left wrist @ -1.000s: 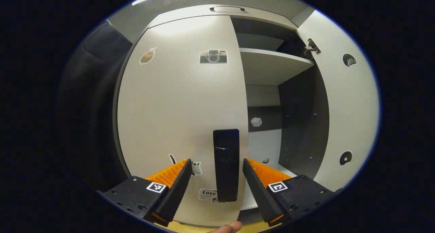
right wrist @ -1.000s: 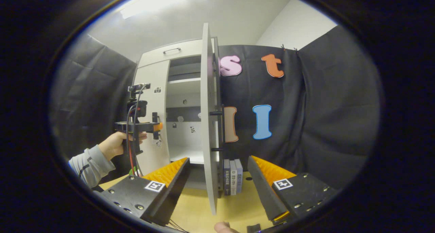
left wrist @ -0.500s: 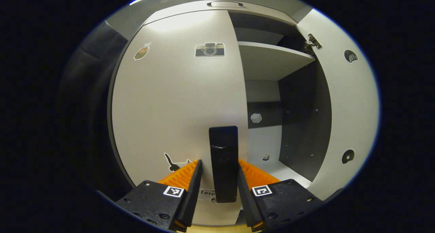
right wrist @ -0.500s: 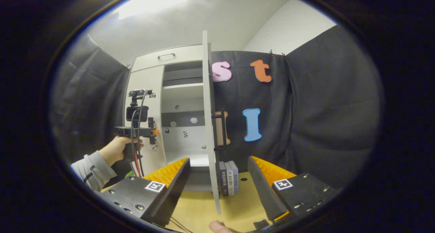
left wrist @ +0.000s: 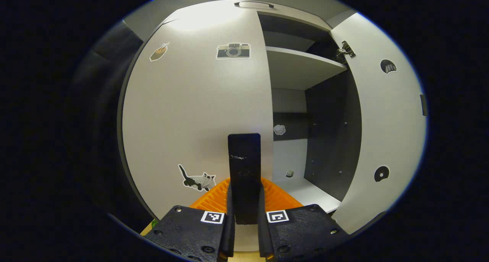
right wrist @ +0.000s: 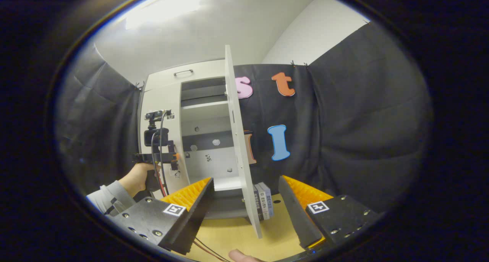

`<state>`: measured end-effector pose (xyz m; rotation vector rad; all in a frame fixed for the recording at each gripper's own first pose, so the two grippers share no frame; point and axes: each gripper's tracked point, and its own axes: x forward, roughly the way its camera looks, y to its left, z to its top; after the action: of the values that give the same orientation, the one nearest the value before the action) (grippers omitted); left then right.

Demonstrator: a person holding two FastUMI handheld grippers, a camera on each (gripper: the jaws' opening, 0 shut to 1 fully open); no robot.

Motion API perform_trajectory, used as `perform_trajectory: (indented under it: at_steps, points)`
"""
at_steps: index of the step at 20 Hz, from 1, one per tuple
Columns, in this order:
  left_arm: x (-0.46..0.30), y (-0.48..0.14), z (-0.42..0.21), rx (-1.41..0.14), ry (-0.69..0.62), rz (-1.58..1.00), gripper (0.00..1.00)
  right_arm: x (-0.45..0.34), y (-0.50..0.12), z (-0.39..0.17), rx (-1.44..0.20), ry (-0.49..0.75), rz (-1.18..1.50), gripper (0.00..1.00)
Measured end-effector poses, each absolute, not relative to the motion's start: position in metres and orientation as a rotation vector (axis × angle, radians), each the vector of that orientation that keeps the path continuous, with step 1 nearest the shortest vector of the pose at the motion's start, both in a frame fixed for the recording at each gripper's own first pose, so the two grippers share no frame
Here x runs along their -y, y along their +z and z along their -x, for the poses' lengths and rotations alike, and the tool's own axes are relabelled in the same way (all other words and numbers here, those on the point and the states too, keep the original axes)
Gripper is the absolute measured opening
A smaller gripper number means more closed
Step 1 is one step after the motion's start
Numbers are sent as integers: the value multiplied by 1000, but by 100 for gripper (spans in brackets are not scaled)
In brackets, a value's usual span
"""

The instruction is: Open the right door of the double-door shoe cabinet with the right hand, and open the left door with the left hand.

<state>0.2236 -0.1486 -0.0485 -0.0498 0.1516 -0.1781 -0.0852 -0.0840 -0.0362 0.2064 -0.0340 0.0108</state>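
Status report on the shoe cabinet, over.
Left gripper shut on left door handle. Right gripper open, holding nothing. Right door swung open; left door not yet open. Nothing blocking the swing.

Black blocky gripper bodies on both rigs, each half carrying a small square black-and-white tag and a few round screw heads. Ribbed inner faces on the jaws. Left gripper (right wrist: 174, 160) seen from the side: black frame, a camera stacked above its grip, black and red cables drooping below. Grey sleeve (right wrist: 107, 198) with a dark stripe behind that grip.
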Motion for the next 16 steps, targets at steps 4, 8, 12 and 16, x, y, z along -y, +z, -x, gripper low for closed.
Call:
perform_trajectory:
  at_steps: [4,8,12,16]
  points:
    - [143,-48,-202,-169,-220,57,26,70,-44,87,7,8,-193,100]
    - [130,-47,-175,-181,-240,65,26,66,-50,81,-1,16,-170,100]
    - [117,-45,-151,-185,-255,65,26,65,-56,101,-14,-7,-170,100]
    - [102,-43,-129,-191,-257,53,26,61,-66,102,-34,1,-180,100]
